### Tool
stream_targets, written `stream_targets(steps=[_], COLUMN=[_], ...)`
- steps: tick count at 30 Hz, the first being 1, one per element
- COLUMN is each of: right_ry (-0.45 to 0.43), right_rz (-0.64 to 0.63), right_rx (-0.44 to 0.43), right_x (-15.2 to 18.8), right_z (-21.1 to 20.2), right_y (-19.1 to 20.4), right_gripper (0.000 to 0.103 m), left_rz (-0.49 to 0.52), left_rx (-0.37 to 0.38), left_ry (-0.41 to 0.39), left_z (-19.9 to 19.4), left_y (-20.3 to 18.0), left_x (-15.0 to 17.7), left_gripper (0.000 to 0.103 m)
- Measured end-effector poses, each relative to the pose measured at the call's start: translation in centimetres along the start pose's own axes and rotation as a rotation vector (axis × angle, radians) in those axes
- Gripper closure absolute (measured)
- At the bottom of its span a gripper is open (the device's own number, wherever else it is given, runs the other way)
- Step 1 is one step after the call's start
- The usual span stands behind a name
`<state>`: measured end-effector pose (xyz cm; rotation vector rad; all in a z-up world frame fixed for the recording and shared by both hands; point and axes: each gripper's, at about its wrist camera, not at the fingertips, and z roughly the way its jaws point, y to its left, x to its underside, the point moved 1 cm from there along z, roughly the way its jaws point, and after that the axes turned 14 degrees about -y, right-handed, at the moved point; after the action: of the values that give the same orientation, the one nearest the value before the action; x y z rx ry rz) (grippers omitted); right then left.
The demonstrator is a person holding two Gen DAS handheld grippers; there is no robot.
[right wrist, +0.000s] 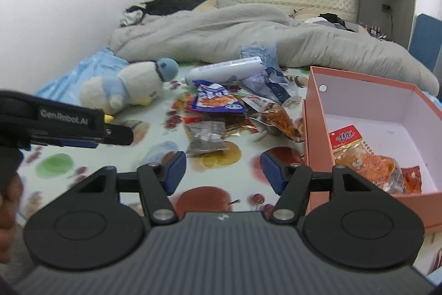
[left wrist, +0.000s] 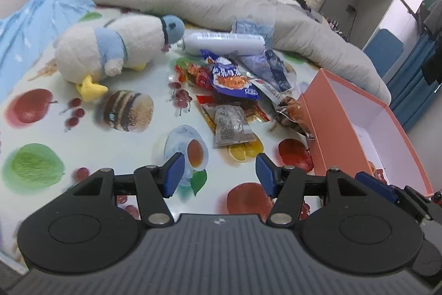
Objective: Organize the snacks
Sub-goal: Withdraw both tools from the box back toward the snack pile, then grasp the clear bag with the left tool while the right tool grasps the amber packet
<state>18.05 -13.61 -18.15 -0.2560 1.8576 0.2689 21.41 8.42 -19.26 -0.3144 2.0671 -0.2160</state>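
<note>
The snack packets (left wrist: 234, 98) lie in a loose pile on the fruit-print sheet (left wrist: 132, 145) of the bed, just left of the pink box (right wrist: 312, 134). A blue packet (right wrist: 218, 100) lies on top of the pile; a clear packet of dark seeds (left wrist: 232, 126) lies at its near edge. Two orange packets (right wrist: 367, 156) already lie inside the box, at its near end. My left gripper (left wrist: 218, 174) hangs over the sheet short of the pile, jaws apart, nothing between them. My right gripper (right wrist: 223, 172) hangs beside the box's near left corner, jaws apart and empty. Beyond the pile lie a white bottle (left wrist: 223, 42), a plush penguin (left wrist: 110, 51) and a grey quilt (right wrist: 221, 32).
</note>
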Motion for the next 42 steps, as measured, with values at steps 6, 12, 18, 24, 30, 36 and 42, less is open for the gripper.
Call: stream_targets(steps=[6, 12, 18, 24, 30, 36, 42], right_ry=[0.018, 0.055, 0.013, -0.003, -0.018, -0.02, -0.026], right_rz=[-0.039, -0.112, -0.205, -0.289, -0.388, -0.43, -0.457], right_rx=[0.049, 0.092, 0.161, 0.219, 0.295, 0.305, 0.3], right_x=[0.8, 2.1, 3.1, 3.9, 4.7, 5.6, 5.0], right_z=[4.1, 8.6, 11.9, 15.1, 17.2, 18.9, 19.2], right_y=[0.0, 0.4, 0.6, 0.3, -0.3, -0.4, -0.5], right_gripper=[0.041, 0.043, 0.043, 0.043, 0.043, 0.043, 0.071], left_rz=[-0.007, -0.036, -0.075, -0.098, -0.115, -0.104, -0.125], left_rx=[0.032, 0.058, 0.067, 0.107, 0.141, 0.151, 0.175], left_ry=[0.036, 0.093, 0.155, 0.212, 0.243, 0.229, 0.22], left_z=[5.2, 10.5, 15.2, 18.9, 21.0, 21.4, 21.3], left_y=[0.2, 0.6, 1.4, 1.7, 1.7, 1.5, 1.6], left_x=[-1.3, -1.3, -1.0, -0.8, -0.4, -0.1, 0.0], left_gripper=[0.038, 0.028, 0.027, 0.027, 0.029, 0.042, 0.058])
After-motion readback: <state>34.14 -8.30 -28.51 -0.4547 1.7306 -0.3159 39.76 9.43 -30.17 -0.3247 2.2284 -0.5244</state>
